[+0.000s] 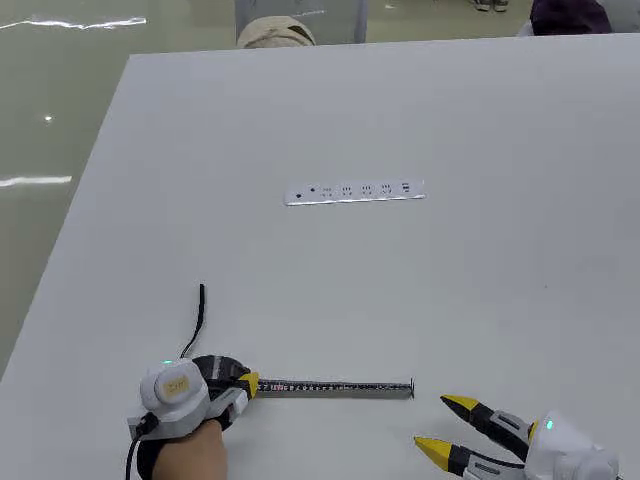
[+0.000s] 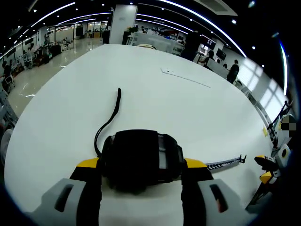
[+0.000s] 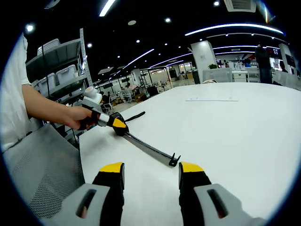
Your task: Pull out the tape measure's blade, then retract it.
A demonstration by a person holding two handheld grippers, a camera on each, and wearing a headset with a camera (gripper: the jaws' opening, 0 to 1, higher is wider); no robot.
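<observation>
The black tape measure [image 2: 141,157] lies on the white table, clamped between the yellow-tipped jaws of my left gripper [image 1: 228,384]. Its wrist strap [image 1: 198,318] trails away over the table. The blade [image 1: 335,388] is drawn out to the right and rests flat, ending in a small hook [image 3: 174,160]. My right gripper [image 1: 445,425] stands open a little beyond that hook, with nothing between its fingers [image 3: 111,175]. In the right gripper view the tape measure [image 3: 117,126] and the left gripper [image 3: 99,117] sit at the far end of the blade [image 3: 148,148].
A white power strip [image 1: 355,191] lies flat near the table's middle. The table's left edge [image 1: 70,230] drops to a glossy floor. A grey mesh chair [image 3: 40,174] stands by the near corner. People sit or stand beyond the far edge.
</observation>
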